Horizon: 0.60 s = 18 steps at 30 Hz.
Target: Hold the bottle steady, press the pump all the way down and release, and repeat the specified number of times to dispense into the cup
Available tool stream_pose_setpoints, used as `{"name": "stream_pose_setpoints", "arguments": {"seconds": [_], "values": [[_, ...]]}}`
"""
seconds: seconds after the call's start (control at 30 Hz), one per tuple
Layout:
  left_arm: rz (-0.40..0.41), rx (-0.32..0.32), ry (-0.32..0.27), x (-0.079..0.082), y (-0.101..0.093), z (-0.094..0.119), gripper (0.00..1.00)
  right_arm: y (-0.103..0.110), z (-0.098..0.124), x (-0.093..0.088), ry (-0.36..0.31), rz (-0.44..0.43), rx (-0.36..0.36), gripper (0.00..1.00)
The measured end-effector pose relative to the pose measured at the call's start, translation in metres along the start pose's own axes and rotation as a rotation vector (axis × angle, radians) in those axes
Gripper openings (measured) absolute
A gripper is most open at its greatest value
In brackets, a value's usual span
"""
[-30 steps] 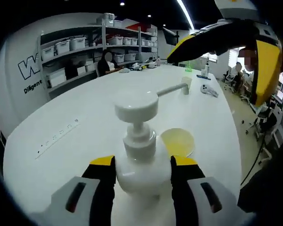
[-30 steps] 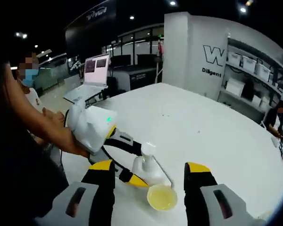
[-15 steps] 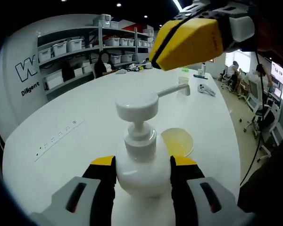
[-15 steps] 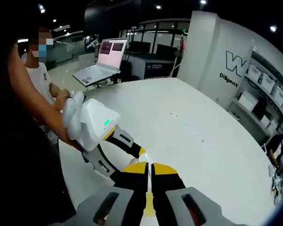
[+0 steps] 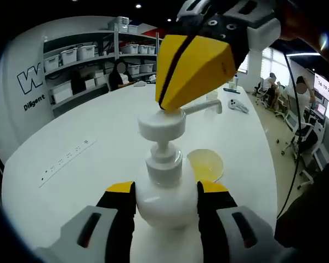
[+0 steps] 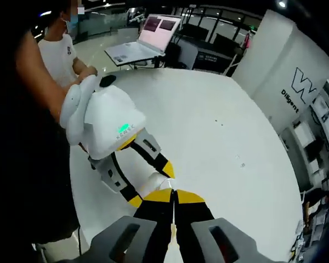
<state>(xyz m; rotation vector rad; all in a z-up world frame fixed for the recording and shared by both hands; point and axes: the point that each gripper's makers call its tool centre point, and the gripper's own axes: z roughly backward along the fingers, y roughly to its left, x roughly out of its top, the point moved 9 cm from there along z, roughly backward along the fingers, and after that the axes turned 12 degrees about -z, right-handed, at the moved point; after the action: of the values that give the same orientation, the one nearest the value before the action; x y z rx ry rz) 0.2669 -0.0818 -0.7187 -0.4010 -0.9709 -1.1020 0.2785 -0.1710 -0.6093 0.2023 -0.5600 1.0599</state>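
- White, glossy table (image 5: 71,164) with a rounded edge carries the scene; a row of small sockets sits at 9 o'clock in the left gripper view.
- Behind it stands a white wall with large dark lettering and grey shelves (image 5: 98,60) of white storage bins at 11 o'clock; an open laptop (image 6: 140,46) rests on a desk at 12 o'clock in the right gripper view.
- White pump bottle (image 5: 165,189) stands upright at the centre of the left gripper view, its round pump head (image 5: 162,125) raised and its spout pointing toward 2 o'clock.
- Small cup (image 5: 206,165) of pale yellow liquid sits on the table just beside the bottle, at 4 o'clock from the pump head.
- Left gripper (image 5: 165,192) clamps the bottle's body, one yellow-tipped jaw on each side.
- Right gripper (image 5: 194,68) comes in from 1 o'clock with its yellow tips pressed together, their point touching the top of the pump head.
- In the right gripper view, the right gripper's (image 6: 174,198) jaws meet tip to tip at 6 o'clock, with the left gripper (image 6: 153,183) and a person's hand just beyond.
- Open tabletop stretches toward 9 and 12 o'clock of the bottle; the table edge curves near 3 o'clock.
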Motion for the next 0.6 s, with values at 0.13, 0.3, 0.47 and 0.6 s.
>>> {"name": "stream_pose_setpoints", "arguments": {"seconds": [0.13,0.3,0.47,0.6], "values": [[0.009,-0.004,-0.008,-0.001,0.0,0.0,0.42,-0.002,-0.001,0.005,0.091,0.0,0.025,0.0],[0.02,-0.012,-0.016,-0.001,0.001,0.001,0.42,-0.006,-0.005,0.014,0.197,0.012,0.041,0.0],[0.067,-0.028,-0.025,-0.001,0.002,-0.001,0.42,-0.009,-0.01,0.025,0.332,0.017,0.079,0.0],[0.077,-0.029,-0.03,-0.001,0.002,-0.001,0.42,-0.015,-0.013,0.027,0.362,-0.006,0.113,0.0]]}}
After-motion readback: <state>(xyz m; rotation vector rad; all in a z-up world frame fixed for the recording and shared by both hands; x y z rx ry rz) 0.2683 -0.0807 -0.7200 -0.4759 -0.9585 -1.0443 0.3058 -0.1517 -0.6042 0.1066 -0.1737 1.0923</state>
